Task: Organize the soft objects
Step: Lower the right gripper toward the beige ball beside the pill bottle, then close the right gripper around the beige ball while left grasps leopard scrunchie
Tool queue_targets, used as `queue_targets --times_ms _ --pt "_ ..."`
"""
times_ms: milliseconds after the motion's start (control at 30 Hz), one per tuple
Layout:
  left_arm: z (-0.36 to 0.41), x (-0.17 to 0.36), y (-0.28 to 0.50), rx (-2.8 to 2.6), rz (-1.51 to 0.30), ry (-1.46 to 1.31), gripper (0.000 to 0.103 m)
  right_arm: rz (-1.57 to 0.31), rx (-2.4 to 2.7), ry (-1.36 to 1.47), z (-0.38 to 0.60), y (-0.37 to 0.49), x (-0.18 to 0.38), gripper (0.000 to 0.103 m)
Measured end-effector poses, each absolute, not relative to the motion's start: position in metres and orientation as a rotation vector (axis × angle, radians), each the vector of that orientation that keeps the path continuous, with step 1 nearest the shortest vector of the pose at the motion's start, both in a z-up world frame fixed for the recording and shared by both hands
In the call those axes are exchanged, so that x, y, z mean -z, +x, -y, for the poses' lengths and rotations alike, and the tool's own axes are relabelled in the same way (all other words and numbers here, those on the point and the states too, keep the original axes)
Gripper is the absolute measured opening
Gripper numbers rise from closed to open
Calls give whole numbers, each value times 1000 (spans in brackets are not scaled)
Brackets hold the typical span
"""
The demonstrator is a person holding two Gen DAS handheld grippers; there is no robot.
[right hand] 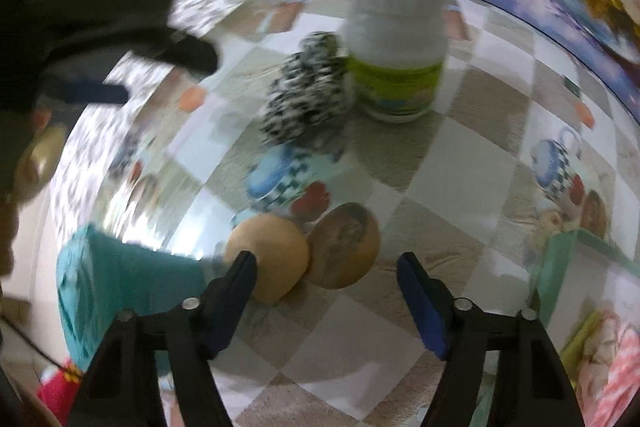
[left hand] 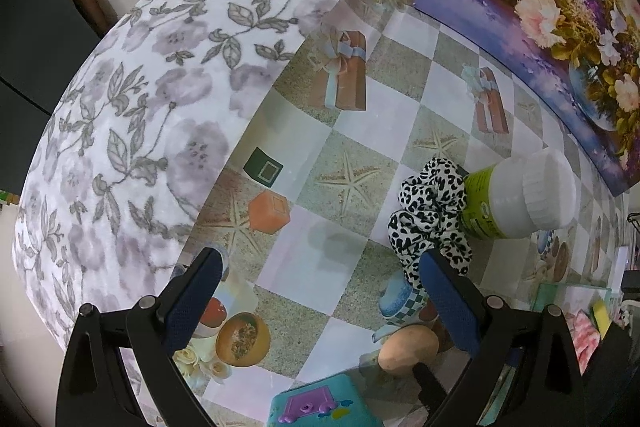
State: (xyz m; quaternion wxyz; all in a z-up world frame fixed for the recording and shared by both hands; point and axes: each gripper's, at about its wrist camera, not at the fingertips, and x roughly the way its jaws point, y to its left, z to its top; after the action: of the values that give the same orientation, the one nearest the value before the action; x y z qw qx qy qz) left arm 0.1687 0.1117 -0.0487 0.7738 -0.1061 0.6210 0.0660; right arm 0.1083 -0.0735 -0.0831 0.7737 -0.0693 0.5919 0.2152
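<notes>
Both the left gripper (left hand: 320,299) and right gripper (right hand: 328,283) are spread wide, holding nothing. The spotted scrunchie (left hand: 430,211) lies ahead of the left gripper's right finger, touching a white bottle (left hand: 520,195). A tan ball (right hand: 276,263) sits just beyond the right gripper's left finger.

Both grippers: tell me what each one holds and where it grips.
Nothing is held. The left gripper and the right gripper are both open and empty above the table; the leopard-print scrunchie lies ungripped beside the white bottle.

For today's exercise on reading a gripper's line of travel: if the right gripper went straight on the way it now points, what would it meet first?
The right gripper, jaws open, points at bare patterned tablecloth. The tan sponge sits beside its left finger and would probably be brushed first. The white bottle stands farther on. The picture is blurred, so depth is uncertain.
</notes>
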Motion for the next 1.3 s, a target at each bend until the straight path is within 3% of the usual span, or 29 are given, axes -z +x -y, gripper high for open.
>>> queue_targets --times_ms 400,967,1300 --pt "-113 53 169 -152 -1358 -227 99 -1234 -568 -208 62 99 88 66" --pt "-111 53 169 -150 -1359 -217 99 -1204 -612 -166 52 100 93 34" --pt "-108 55 170 -142 -1364 -206 99 -1200 -426 -136 88 121 91 32"
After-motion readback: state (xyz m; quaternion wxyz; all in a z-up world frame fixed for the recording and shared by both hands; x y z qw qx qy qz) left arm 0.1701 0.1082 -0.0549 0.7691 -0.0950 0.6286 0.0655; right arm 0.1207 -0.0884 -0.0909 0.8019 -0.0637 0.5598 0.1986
